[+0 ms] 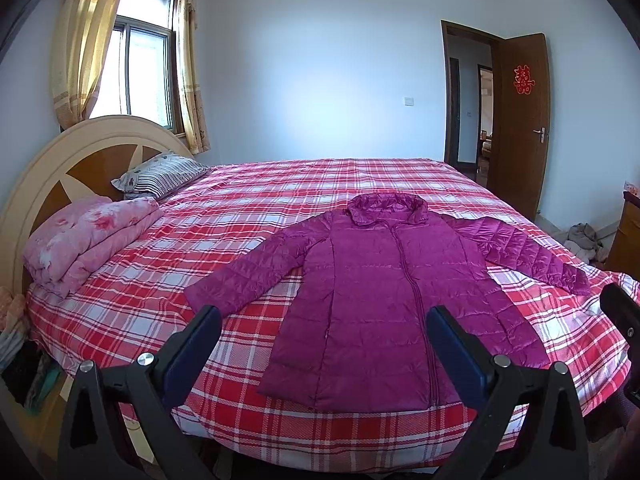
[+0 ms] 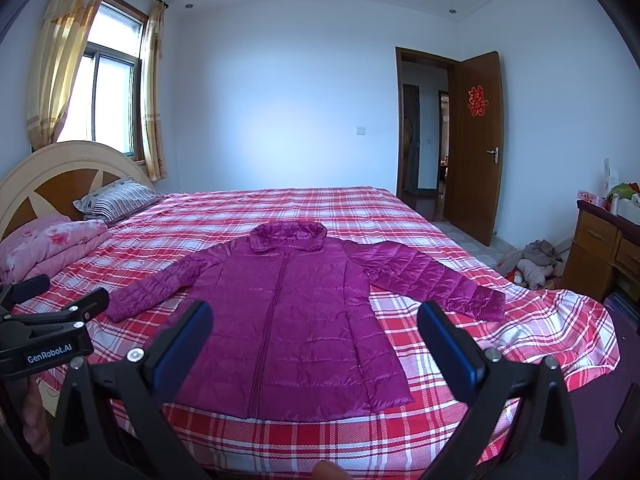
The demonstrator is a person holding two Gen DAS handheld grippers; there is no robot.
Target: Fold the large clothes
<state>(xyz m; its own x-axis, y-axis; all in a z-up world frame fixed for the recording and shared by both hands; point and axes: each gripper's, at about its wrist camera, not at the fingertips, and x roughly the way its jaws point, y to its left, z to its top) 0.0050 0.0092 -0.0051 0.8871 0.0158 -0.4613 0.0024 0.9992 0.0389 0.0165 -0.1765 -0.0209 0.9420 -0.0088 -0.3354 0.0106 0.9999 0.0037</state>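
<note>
Jacket (image 1: 376, 304), a magenta quilted down coat, lies face up and zipped at the centre of both frames on the bed (image 1: 240, 420), hood toward the far wall, hem at the near edge, both sleeves angled outward. Left gripper (image 1: 324, 332) and right gripper (image 2: 316, 328) hover above the hem, fingers spread wide, holding nothing; folding appears not yet begun.

Risks, as judged: the shell looks slick and puffy, so a shallow pinch could slip or catch only the top layer; trapped air may make a folded panel spring open; the hem lies close to the bed edge, so a pull toward the viewer could drag the coat off; a sleeve drawn across may skew the body.

Surface: a red-and-white plaid sheet (image 2: 440, 360), mostly flat, bunched at the lower right of the right-wrist view. Folded pink quilt (image 1: 88, 236) and striped pillow (image 1: 160, 174) sit at frame left by the headboard (image 1: 60, 168). Room: curtained window (image 2: 108, 96) upper left, open brown door (image 2: 478, 148) right, clothes heaped on the floor (image 2: 536, 264) beside a wooden cabinet (image 2: 600, 248).
</note>
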